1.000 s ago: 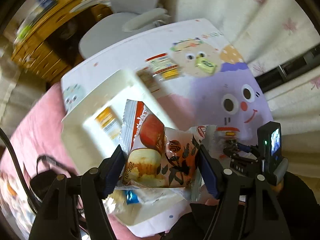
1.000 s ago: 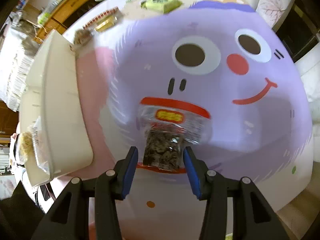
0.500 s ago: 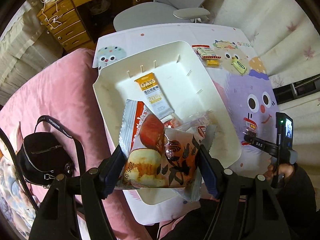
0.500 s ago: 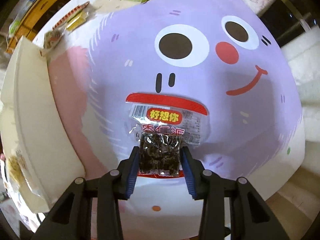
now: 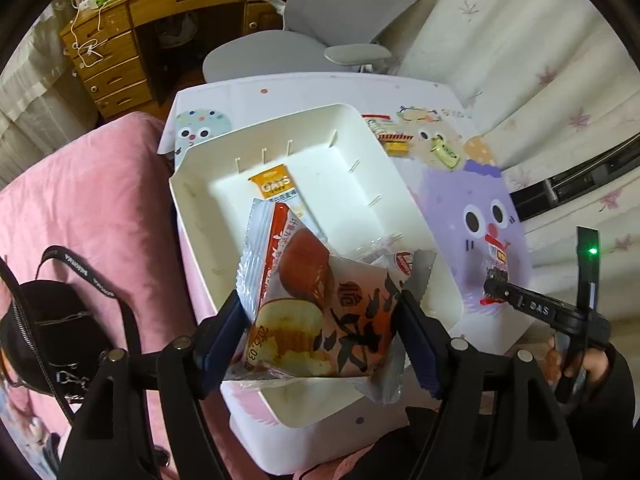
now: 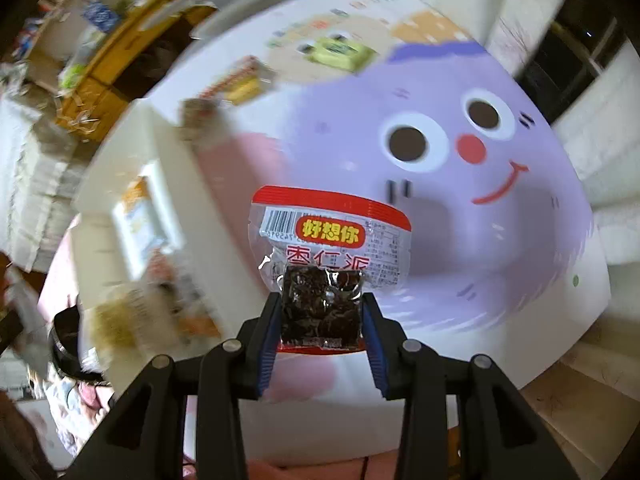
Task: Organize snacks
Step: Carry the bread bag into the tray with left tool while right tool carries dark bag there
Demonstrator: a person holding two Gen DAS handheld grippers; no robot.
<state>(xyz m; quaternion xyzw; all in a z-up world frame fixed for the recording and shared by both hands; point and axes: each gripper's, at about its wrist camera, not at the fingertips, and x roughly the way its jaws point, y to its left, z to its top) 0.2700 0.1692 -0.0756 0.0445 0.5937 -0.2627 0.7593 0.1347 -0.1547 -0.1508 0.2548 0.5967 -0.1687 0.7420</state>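
My left gripper (image 5: 320, 314) holds a bread packet (image 5: 304, 268) with a red and white wrapper over the near end of the white bin (image 5: 192, 216). Its jaws are opening, and the packet still touches both pads. An orange and white sachet (image 5: 276, 188) lies on the bin floor. My right gripper (image 6: 322, 312) is shut on a clear packet of dark snack (image 6: 332, 236) with a red label. That packet hangs lifted above the purple cartoon face on the tablecloth (image 6: 500, 240). The left wrist view shows the right gripper (image 5: 494, 286) to the right of the bin.
A red and yellow packet (image 5: 394, 140) and a green packet (image 5: 444, 152) lie on the table beyond the bin. A black bag (image 5: 44, 328) sits on a pink blanket (image 5: 88, 200) at the left. A grey chair (image 5: 304, 40) and a wooden desk stand behind the table.
My left gripper carried the bread packet from beside the bin to over it. My right gripper closed on the dark snack packet and lifted it off the table.
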